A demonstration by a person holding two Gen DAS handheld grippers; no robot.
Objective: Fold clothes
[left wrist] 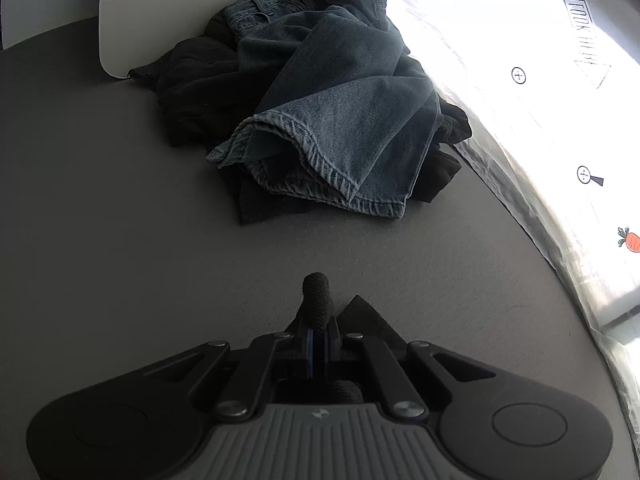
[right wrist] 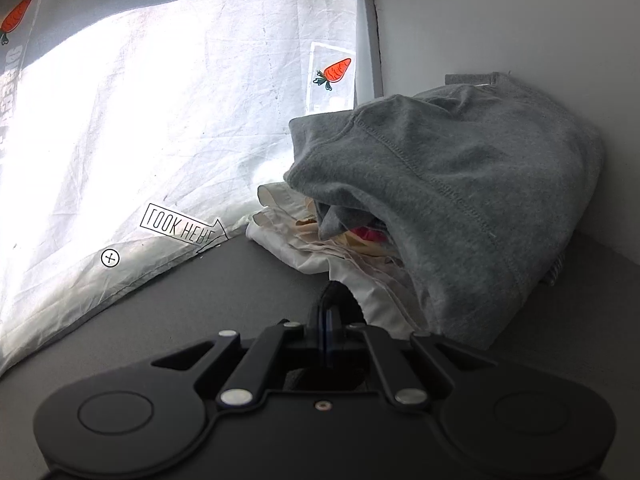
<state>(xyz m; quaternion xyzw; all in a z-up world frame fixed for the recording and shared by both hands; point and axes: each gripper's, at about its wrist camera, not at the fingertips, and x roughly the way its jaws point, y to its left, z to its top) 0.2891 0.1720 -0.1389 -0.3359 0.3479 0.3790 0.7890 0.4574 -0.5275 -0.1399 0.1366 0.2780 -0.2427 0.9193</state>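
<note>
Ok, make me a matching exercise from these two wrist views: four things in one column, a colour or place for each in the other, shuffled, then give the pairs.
Things:
1. jeans
2. grey sweatshirt
3. white garment
4. left gripper

Descriptions:
A. partly under the grey heap
B. blue denim, crumpled on black clothing
C. shut on a piece of black fabric
D. piled on top, by the wall

Pairs: 1-B, 2-D, 3-A, 4-C

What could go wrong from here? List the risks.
1. The left gripper is shut on a piece of black cloth; dragging may bunch it.
2. The crumpled blue denim jeans lie on dark garments; lifting could snag them.
3. The right gripper nears the grey sweatshirt pile and could topple it.
</note>
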